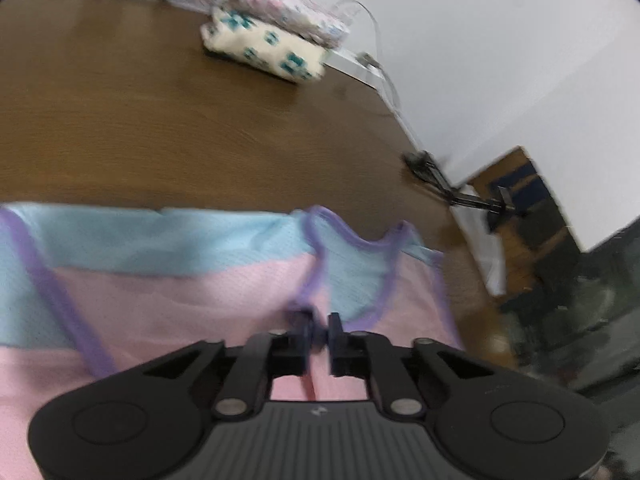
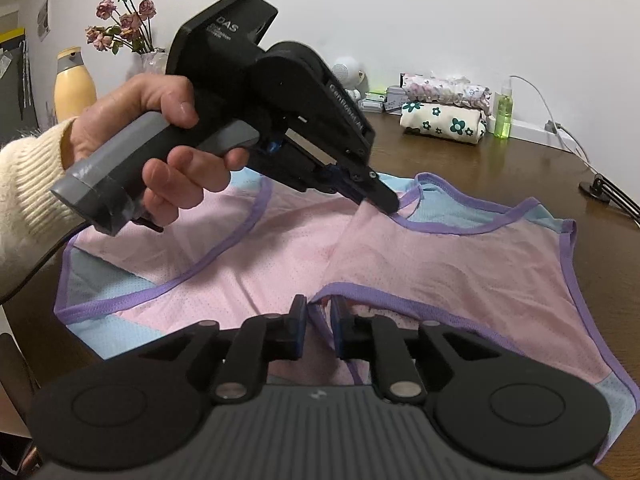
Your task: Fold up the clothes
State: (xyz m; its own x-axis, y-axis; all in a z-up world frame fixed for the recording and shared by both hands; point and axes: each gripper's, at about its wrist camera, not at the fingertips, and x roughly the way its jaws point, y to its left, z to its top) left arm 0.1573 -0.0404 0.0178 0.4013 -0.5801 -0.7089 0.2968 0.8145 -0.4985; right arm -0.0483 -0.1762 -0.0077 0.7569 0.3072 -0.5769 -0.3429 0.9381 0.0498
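A pink and light-blue mesh tank top [image 2: 440, 264] with purple trim lies spread on the brown table [image 2: 500, 168]. A hand in a cream sleeve holds my left gripper [image 2: 386, 206], whose tips come down on the neckline trim. In the left wrist view, the left gripper [image 1: 318, 330] has its jaws nearly together, with purple trim of the tank top [image 1: 200, 304] pinched between them. My right gripper [image 2: 320, 312] is at the near edge, its jaws narrow around a purple-trimmed fold that is lifted slightly off the table.
Folded floral clothes [image 2: 442, 122] are stacked at the back of the table beside a green spray bottle [image 2: 503, 114]. A vase of dried roses [image 2: 124, 20] and a yellow flask [image 2: 74, 88] stand at the back left. A black clamp [image 2: 600, 190] and a white cable [image 2: 560, 136] sit at the right edge.
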